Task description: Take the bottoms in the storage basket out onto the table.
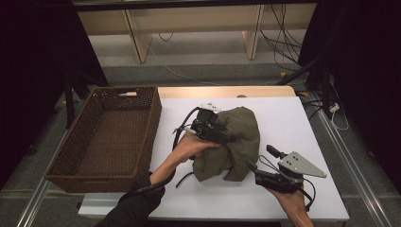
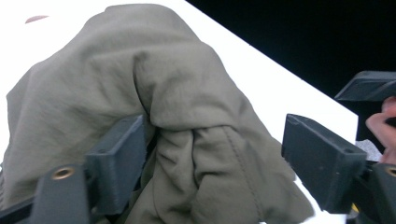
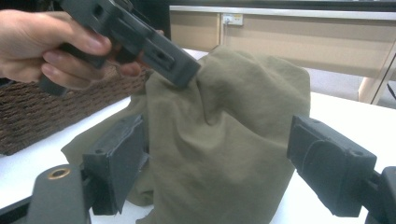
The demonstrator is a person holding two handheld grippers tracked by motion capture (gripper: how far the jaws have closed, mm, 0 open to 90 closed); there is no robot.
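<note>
as the high view looks down on the white surface (image 1: 283, 123), an olive-green cloth (image 1: 236, 142) sits bunched in a heap near the middle, well right of the brown wicker basket (image 1: 108, 137) that stands at the surface's left edge. the left claw (image 1: 221, 135) is up against the cloth's upper left side, the left hand (image 1: 189, 146) wrapped round its body, dark sleeve coming in from the bottom. the right claw (image 1: 253, 165) sits at the cloth's lower right corner, just beside the fabric, grey three-cornered plate on top, right hand (image 1: 295, 201) under it.

left gripper view: the cloth (image 2: 154, 93) fills the space between the two black jaws, a fold bulging up in the gap. the left jaw touches fabric, the right jaw stands clear of it with white surface (image 2: 261, 79) showing beside it, so the left claw (image 2: 212, 154) is released, not clamping.

right gripper view: the cloth (image 3: 233, 130) stands as a tall lump between the jaws. the jaws are spread wide, the right one well apart from the fabric, the left one just beside it; the right claw (image 3: 217, 158) is released too, nothing pinched. the left claw (image 3: 180, 70) shows at the top of the lump, tip resting on the fabric, with the left hand (image 3: 37, 44) behind it. the basket (image 3: 42, 116) is behind at left.
</note>
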